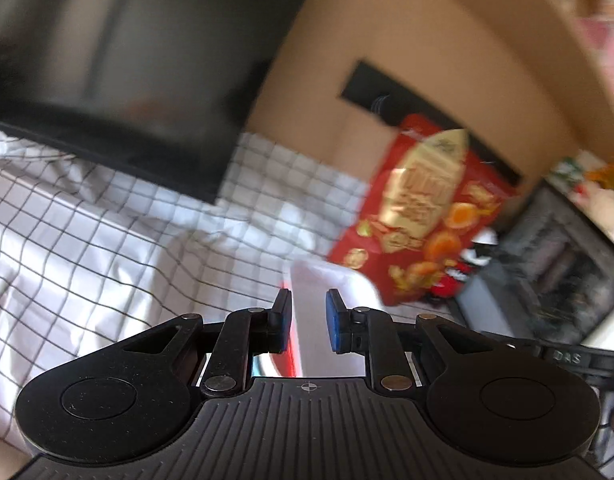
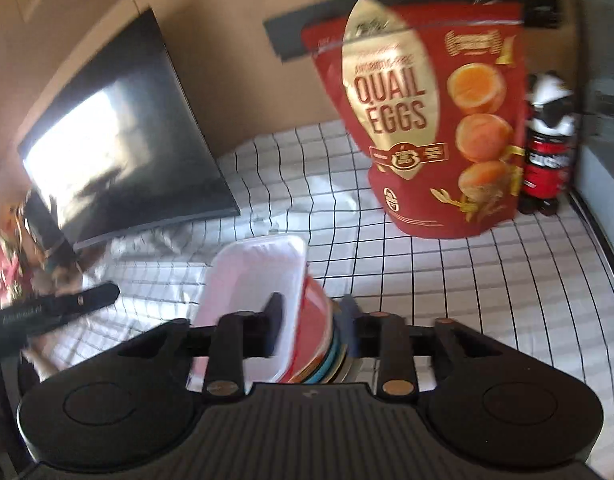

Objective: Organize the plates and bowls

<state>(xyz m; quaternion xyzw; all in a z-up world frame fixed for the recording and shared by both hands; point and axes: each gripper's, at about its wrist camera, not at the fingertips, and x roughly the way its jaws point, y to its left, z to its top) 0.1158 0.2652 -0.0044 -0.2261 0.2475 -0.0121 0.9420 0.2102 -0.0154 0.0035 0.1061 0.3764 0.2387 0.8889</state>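
Right wrist view: the right hand-held gripper stands parted over a white rectangular plastic tray topping stacked coloured plates on the checked-cloth worktop, apparently nested for tidiness; the left hand-held gripper looks narrowly parted, pinching nothing.

Home: television, checked tablecloth

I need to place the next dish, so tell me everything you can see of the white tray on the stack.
The white tray is rectangular with rounded corners and a raised rim, smooth, probably plastic, and looks empty. It sits tilted on top of a stack of red, teal and pale dishes on the checked cloth. Neither gripper's pads press it.
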